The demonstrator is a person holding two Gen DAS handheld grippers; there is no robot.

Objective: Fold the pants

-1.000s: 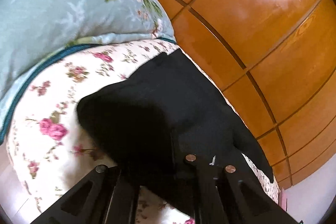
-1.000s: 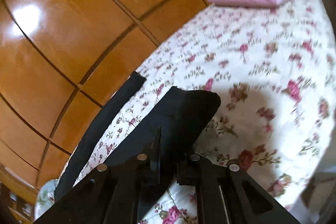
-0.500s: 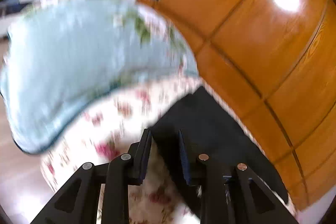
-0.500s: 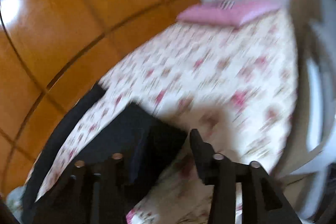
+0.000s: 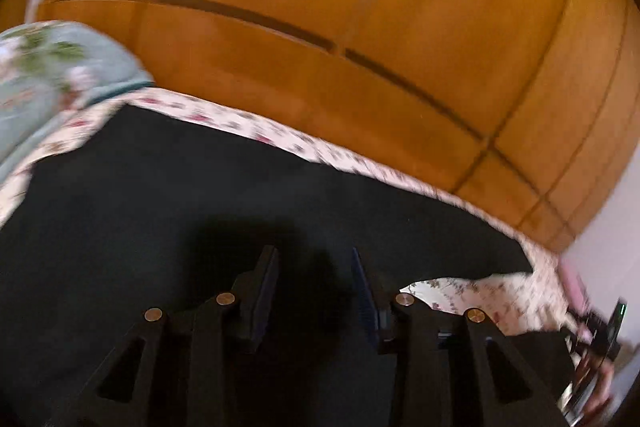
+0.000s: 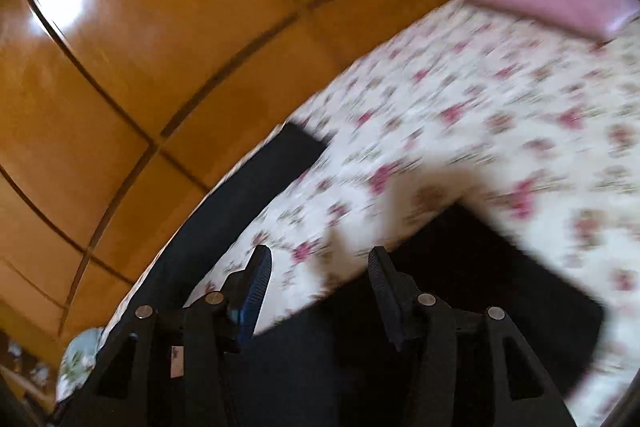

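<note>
The black pants (image 5: 200, 195) lie spread on the floral bed sheet (image 5: 280, 131). In the left wrist view they fill the lower half of the frame. My left gripper (image 5: 316, 267) is open and empty just above the black cloth. In the right wrist view one leg (image 6: 248, 187) runs along the bed's far edge and another part of the pants (image 6: 480, 275) lies under my right gripper (image 6: 320, 267), which is open and empty. Both views are blurred by motion.
A wooden panelled wall (image 5: 360, 27) stands close behind the bed. A pale blue floral quilt (image 5: 36, 79) lies at the left end. A pink pillow (image 6: 560, 3) lies at the far right end of the sheet (image 6: 480, 99).
Both grippers have opened and let go of the pants, which now lie on the bed. Both have swung to look across the cloth.
</note>
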